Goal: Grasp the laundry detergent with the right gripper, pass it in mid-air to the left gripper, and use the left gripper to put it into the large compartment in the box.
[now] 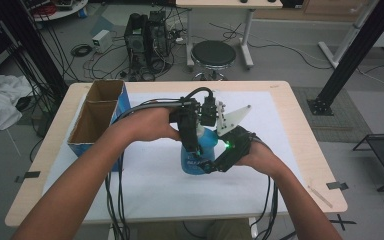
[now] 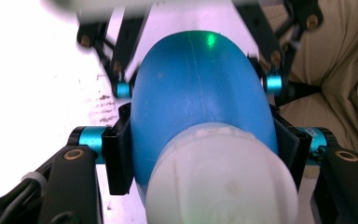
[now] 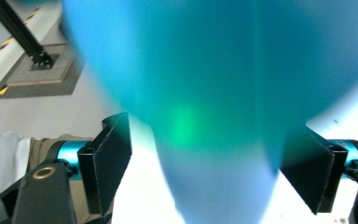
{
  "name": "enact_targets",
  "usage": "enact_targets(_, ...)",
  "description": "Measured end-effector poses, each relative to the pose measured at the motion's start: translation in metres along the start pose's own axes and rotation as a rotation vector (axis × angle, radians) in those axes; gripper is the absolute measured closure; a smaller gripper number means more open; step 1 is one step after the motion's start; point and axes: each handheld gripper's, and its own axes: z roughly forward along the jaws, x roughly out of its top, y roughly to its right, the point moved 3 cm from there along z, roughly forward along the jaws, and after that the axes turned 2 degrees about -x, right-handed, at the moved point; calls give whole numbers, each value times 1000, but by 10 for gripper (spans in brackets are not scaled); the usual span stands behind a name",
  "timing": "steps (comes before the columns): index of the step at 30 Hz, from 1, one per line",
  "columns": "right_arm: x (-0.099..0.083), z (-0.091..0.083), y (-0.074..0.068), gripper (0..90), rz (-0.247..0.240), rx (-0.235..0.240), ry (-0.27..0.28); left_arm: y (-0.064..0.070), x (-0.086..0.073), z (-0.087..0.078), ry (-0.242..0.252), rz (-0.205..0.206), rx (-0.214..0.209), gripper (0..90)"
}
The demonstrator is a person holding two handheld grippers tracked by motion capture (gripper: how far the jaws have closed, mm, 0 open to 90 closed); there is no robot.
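Overhead, the blue bottle (image 1: pixel 201 152) stands right of the cardboard box (image 1: pixel 97 117); left gripper (image 2: pixel 204 140) fingers clamp its neck below the white cap (image 2: pixel 221 179), while right gripper (image 3: pixel 205 172) fingers flank it, grip unclear.

blue bottle (image 3: pixel 214 88) badly blurred in right gripper view, cut by top edge, no label readable; white cap (image 2: pixel 221 179) cut off at bottom of left gripper view; in high view left gripper (image 1: pixel 192 132) hides bottle's upper part; label text too small to read
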Motion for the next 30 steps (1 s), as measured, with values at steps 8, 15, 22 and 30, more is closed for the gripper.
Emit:
enact_targets(8, -34, -36, 10, 19, 91, -118, -37, -4, -13, -5, 5, -35, 6, 370)
enact_targets(15, -50, -62, 15, 18, 123, -181, -100, -9, -21, -12, 9, -82, 36, 370)
enact_targets(22, -59, -91, 19, 8, 196, -272, -201, -20, -35, -21, -2, -192, 92, 369)
enact_targets(30, -69, -124, 20, 8, 283, -284, -304, -34, -64, -47, 38, -360, 143, 370)
